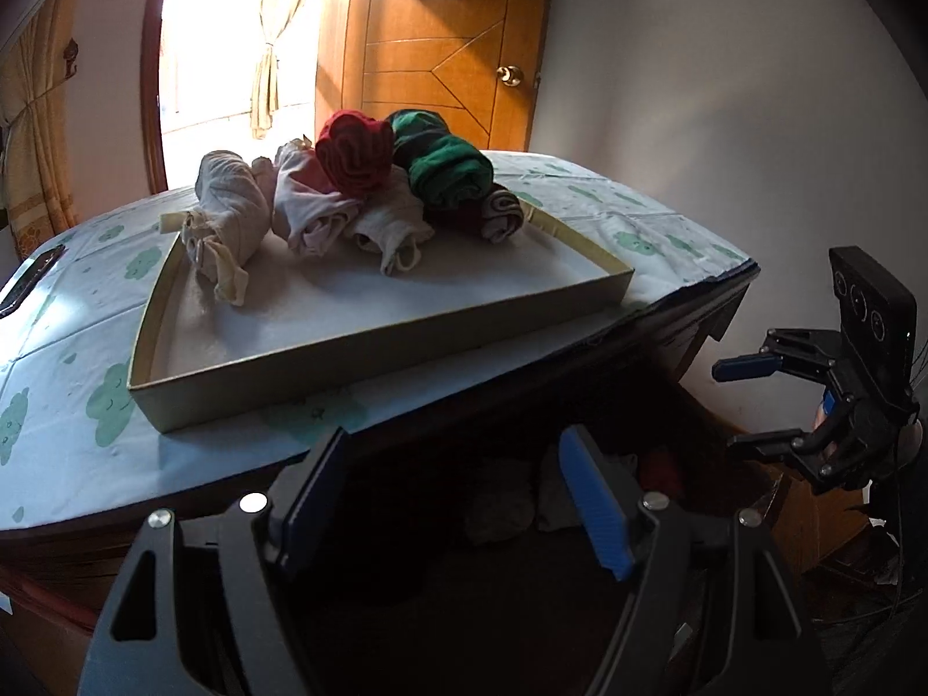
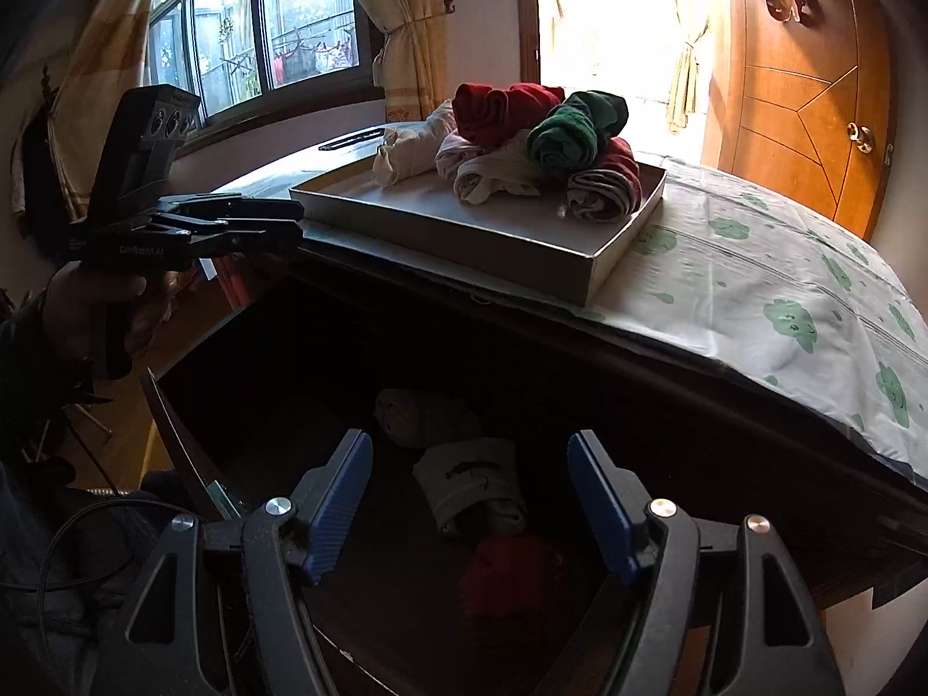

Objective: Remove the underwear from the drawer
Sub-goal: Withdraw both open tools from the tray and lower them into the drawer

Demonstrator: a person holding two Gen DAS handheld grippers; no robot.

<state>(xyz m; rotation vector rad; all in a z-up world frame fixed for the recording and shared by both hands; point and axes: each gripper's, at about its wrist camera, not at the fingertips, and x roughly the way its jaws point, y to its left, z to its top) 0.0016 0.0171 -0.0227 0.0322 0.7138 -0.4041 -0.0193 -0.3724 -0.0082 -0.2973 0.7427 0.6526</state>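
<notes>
Two ribbed blue-padded grippers — left gripper (image 1: 458,499) and right gripper (image 2: 470,499) — gape wide and empty above the dark wooden drawer (image 2: 278,371), where soft rolled underwear (image 2: 470,487) lies, more bundles heaped in the shallow cardboard tray (image 2: 481,243) above.

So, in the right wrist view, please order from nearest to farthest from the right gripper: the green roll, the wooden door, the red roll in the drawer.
From the right gripper:
1. Red roll in the drawer, just below.
2. Green roll, on the box pile.
3. Wooden door, far right.
</notes>
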